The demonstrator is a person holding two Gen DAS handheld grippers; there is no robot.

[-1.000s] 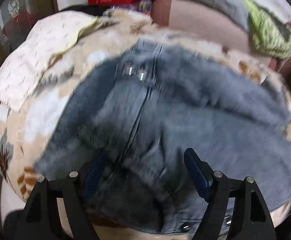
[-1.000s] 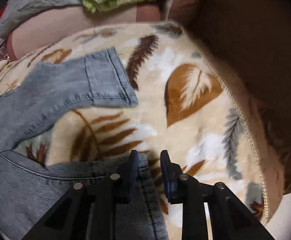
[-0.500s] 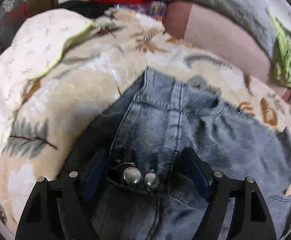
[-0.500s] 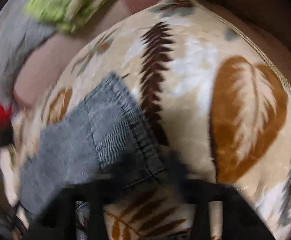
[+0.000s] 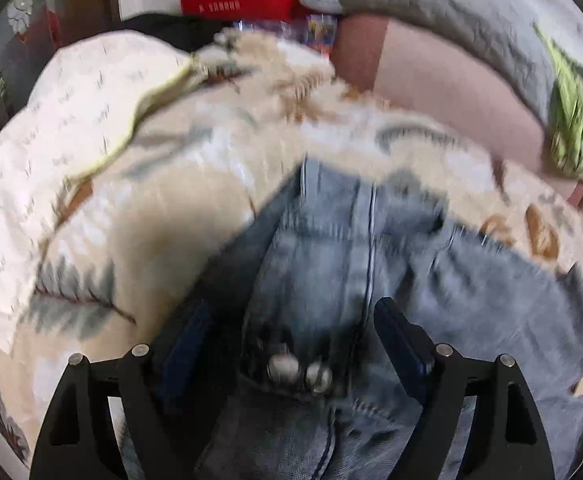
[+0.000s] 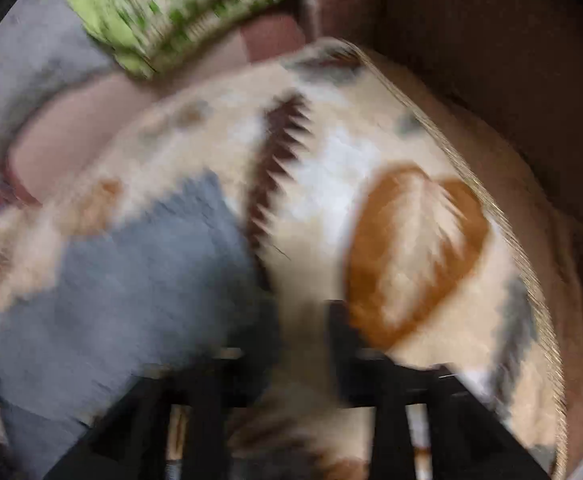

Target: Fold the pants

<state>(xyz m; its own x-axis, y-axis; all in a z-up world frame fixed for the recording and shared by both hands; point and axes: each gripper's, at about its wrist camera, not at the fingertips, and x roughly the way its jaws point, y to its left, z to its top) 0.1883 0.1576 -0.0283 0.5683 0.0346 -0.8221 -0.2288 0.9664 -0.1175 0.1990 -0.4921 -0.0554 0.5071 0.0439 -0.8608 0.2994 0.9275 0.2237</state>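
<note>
Left wrist view: we see the jeans lying on the leaf-print blanket, the waist end with two metal buttons close to us.
Left gripper: its fingers stand wide apart on either side of the waistband; we judge it is not pinching the cloth.
Right wrist view: blurred; one leg end lies flat on the blanket, a green cloth far behind.
Right gripper: there is a gap between the fingers, with only blanket in it; it holds nothing.
Progress: we judge the folding is at an early stage; no neat fold is visible, and the legs are yet to be brought together.
</note>
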